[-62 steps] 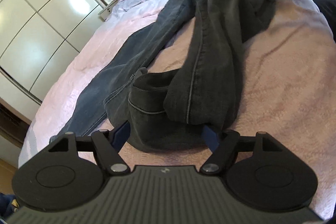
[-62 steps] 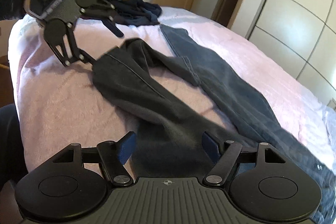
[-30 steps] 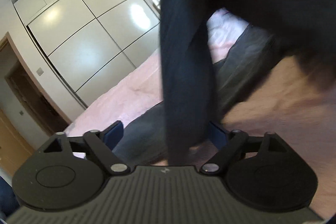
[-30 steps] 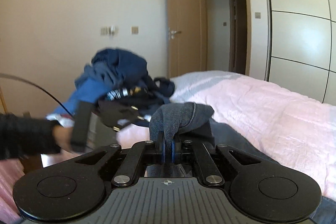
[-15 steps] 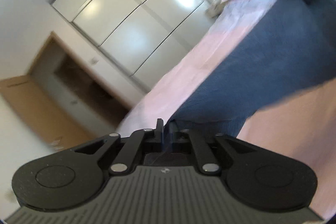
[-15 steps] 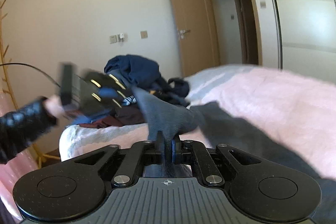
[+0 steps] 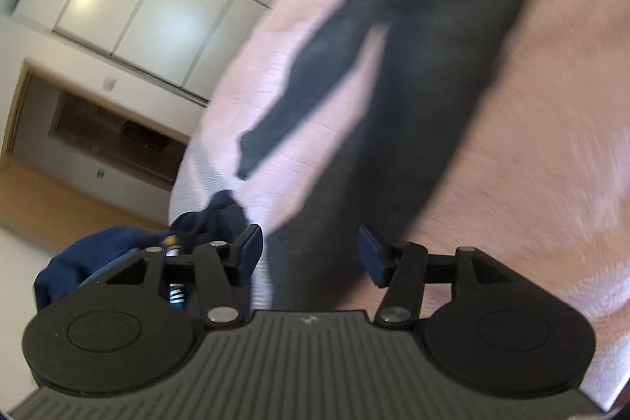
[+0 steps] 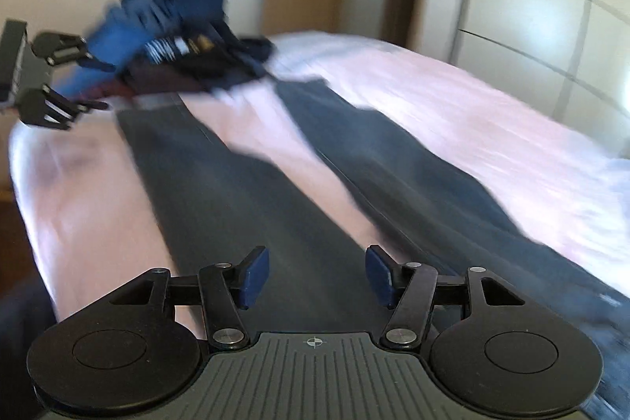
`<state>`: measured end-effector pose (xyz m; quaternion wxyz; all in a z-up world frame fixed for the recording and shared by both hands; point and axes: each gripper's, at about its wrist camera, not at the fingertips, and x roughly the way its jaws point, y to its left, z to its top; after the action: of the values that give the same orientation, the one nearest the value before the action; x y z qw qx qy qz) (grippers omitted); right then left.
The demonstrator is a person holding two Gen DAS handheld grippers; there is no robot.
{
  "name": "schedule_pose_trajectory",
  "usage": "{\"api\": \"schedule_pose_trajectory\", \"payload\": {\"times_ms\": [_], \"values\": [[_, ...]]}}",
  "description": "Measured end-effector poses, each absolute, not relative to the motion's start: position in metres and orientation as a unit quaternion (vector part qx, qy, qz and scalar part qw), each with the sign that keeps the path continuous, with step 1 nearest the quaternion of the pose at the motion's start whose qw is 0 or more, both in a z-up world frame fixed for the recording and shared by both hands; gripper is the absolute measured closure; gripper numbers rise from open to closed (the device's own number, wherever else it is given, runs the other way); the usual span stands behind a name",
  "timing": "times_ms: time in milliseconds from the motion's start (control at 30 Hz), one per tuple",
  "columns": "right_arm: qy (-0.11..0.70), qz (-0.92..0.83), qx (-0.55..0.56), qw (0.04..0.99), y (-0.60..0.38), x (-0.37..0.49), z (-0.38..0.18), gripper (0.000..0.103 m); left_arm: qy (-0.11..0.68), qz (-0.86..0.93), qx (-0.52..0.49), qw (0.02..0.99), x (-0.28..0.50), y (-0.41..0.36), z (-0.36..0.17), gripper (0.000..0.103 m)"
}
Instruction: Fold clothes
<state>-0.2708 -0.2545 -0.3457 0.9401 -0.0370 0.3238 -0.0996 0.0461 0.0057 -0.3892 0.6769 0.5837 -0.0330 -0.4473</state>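
Nearest me, the right gripper (image 8: 317, 276) hangs low over the waist end of the dark jeans (image 8: 244, 195), jaws spread wide and holding nothing — the blue pads sit clear above the denim. The jeans lie flat on the pink bedspread (image 8: 453, 113), legs parted in a narrow V running away toward the foot of the bed. There the left gripper (image 7: 311, 254) hovers over one leg's hem, likewise wide open and empty. Beyond it, a heap of blue clothes (image 8: 169, 18) sits — blurred.
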Motion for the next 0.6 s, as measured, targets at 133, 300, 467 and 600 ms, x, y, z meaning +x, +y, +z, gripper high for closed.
{"api": "schedule_pose_trajectory", "payload": {"times_ms": [133,300,467,600], "values": [[0.347,-0.174,-0.049,0.92,-0.254,-0.345,-0.36,0.044,-0.047,-0.427,0.633,0.644,0.048,-0.018,-0.437,0.052],[0.392,-0.244,-0.114,0.879,-0.243,-0.41,-0.381,0.04,-0.044,-0.423,0.629,0.652,0.06,-0.035,-0.447,0.051],[0.433,-0.244,-0.189,0.847,-0.236,-0.441,-0.418,0.036,-0.03,-0.423,0.593,0.685,0.071,-0.039,-0.43,0.091],[0.433,-0.264,-0.285,0.813,-0.24,-0.447,-0.444,0.036,-0.032,-0.409,0.577,0.706,0.066,-0.024,-0.396,0.095]]}}
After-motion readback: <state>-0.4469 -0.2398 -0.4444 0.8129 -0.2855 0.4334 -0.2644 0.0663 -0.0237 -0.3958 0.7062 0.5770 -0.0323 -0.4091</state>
